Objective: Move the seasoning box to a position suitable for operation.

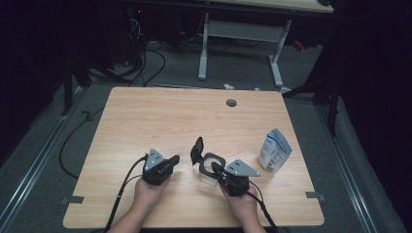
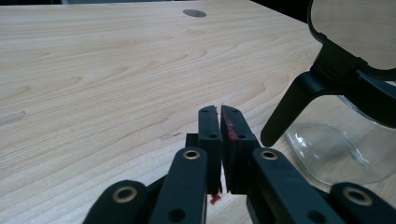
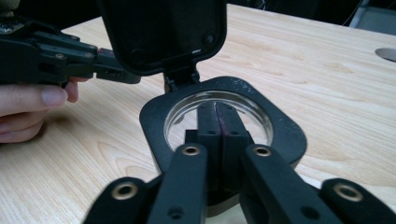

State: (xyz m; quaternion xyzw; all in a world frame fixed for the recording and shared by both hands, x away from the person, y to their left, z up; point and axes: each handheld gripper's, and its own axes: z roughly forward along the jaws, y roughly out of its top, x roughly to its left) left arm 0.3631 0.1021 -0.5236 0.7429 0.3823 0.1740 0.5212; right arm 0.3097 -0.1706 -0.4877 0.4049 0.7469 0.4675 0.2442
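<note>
- A glass jar [image 1: 210, 171] with a black square-rimmed collar and hinged lid [image 1: 197, 150] standing open is sitting near the table's [image 1: 145, 116] front edge.
- It is probably rigid, slick and breakable; the black collar looks the safest hold.
- The right gripper [image 3: 218, 122], just behind the jar, is reaching over the rim, jaws together.
- The left gripper [image 2: 219, 122], just left of the jar, is also showing jaws together, empty.
- A soft white pouch [image 1: 274, 150] is standing right of the jar.

My left gripper [image 2: 220, 112] has its jaws pressed together over the tabletop [image 2: 102, 74]. A clear jar [image 2: 338, 154] with a black hinged lid [image 2: 355, 32] sits toward the right edge.
</note>
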